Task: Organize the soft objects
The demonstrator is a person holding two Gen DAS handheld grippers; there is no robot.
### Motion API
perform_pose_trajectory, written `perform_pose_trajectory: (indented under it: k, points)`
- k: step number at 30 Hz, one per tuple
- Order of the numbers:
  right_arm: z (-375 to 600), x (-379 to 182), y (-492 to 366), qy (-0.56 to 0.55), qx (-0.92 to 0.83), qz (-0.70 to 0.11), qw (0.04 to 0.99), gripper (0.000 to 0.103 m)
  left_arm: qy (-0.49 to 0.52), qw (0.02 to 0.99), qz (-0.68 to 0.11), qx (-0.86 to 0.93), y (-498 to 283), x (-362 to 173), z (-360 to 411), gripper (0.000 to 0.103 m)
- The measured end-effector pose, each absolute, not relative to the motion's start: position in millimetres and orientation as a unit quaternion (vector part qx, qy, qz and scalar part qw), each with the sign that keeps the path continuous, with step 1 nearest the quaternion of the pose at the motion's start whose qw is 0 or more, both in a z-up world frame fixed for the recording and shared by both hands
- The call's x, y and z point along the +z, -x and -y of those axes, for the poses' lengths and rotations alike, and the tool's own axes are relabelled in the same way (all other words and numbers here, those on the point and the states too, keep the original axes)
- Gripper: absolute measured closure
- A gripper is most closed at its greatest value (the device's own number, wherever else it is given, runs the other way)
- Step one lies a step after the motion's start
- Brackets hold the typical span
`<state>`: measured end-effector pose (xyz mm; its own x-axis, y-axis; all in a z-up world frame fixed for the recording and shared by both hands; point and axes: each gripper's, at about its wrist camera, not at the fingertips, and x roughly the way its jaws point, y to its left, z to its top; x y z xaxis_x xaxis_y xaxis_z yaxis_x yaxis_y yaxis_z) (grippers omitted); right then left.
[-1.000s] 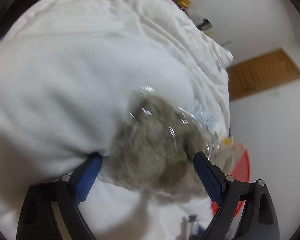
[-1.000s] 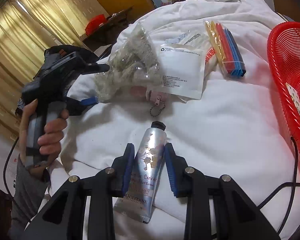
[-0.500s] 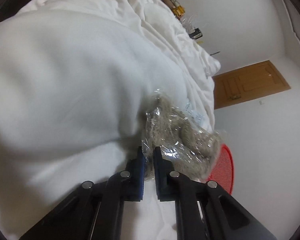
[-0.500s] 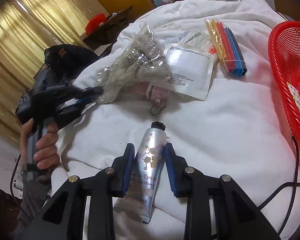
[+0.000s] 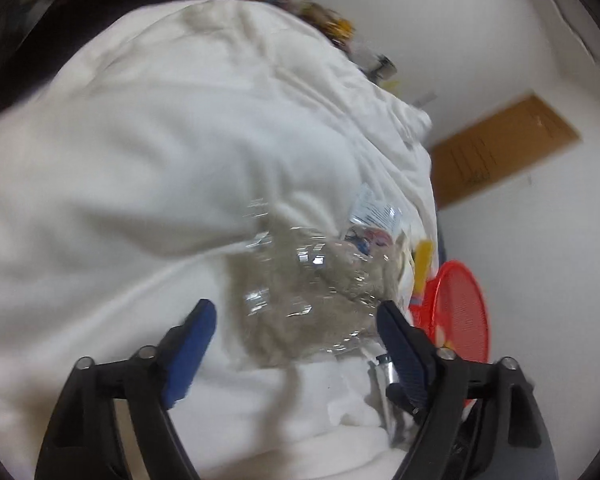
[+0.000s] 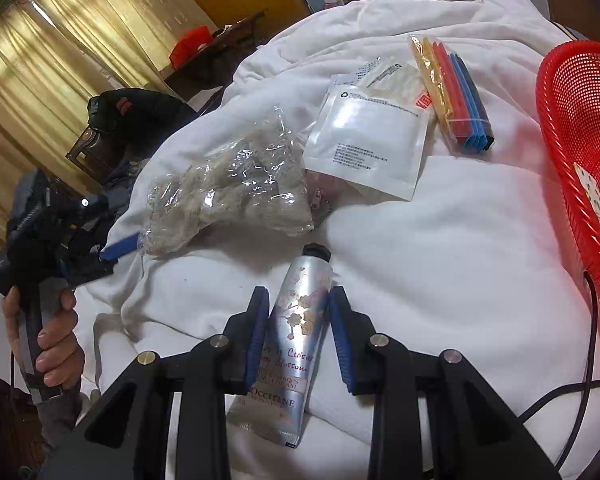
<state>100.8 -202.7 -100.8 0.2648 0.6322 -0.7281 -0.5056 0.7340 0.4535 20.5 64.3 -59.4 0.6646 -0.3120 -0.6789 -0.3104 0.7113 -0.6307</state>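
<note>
A clear plastic bag of grey plush [image 6: 228, 196] lies on the white duvet [image 6: 440, 240], seen close up as the bag [image 5: 300, 280] in the left wrist view. My left gripper [image 5: 294, 305] is at the bag's near end, its jaws opening wide; the bag sits between the fingers but the pads do not press on it. From the right wrist view the left gripper [image 6: 114, 222] is at the bag's left tip, held by a hand. My right gripper [image 6: 298, 320] is shut on a silver hand cream tube [image 6: 300, 332] that lies on the duvet.
A red mesh basket [image 6: 572, 120] stands at the right edge, seen as the basket [image 5: 460, 312] past the bag. A white flat packet [image 6: 368, 136] and a pack of coloured sticks [image 6: 456, 92] lie behind the bag. A black cable [image 6: 588, 340] runs down the right side.
The left gripper closed on the bag's edge, then opened wide again and pulled back. The bag has shifted left and settled lower on the duvet. The right gripper and tube kept still.
</note>
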Motion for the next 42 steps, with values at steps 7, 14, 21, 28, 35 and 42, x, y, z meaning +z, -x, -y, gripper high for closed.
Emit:
perform_pose_trajectory:
  k: [7, 14, 21, 28, 35, 42]
  points:
    - [203.8, -102.0, -102.0, -0.068, 0.358, -0.491, 0.791, 0.073, 0.148, 0.905, -0.399, -0.009, -32.9, -40.9, 1.6, 0.014]
    - [206.0, -101.6, -102.6, -0.073, 0.356, -0.49, 0.792, 0.073, 0.022, 0.921, -0.385, -0.057, -19.0, -30.3, 46.5, 0.014]
    - [215.6, -99.6, -104.3, -0.088, 0.338, -0.485, 0.802, 0.08, -0.063, 0.929, -0.363, -0.04, -15.0, -25.7, 67.2, 0.01]
    - [220.5, -104.0, -109.3, -0.106, 0.339, -0.498, 0.791, 0.082, -0.163, 0.904, -0.393, -0.028, -32.3, -61.9, 99.6, 0.01]
    - [221.2, -105.0, -109.9, -0.117, 0.342, -0.504, 0.784, 0.079, -0.279, 0.876, -0.394, -0.008, -48.5, -77.1, 130.4, 0.025]
    - [220.9, -106.7, -113.4, -0.124, 0.342, -0.511, 0.779, 0.078, -0.274, 0.869, -0.413, 0.009, -60.1, -93.0, 122.5, 0.067]
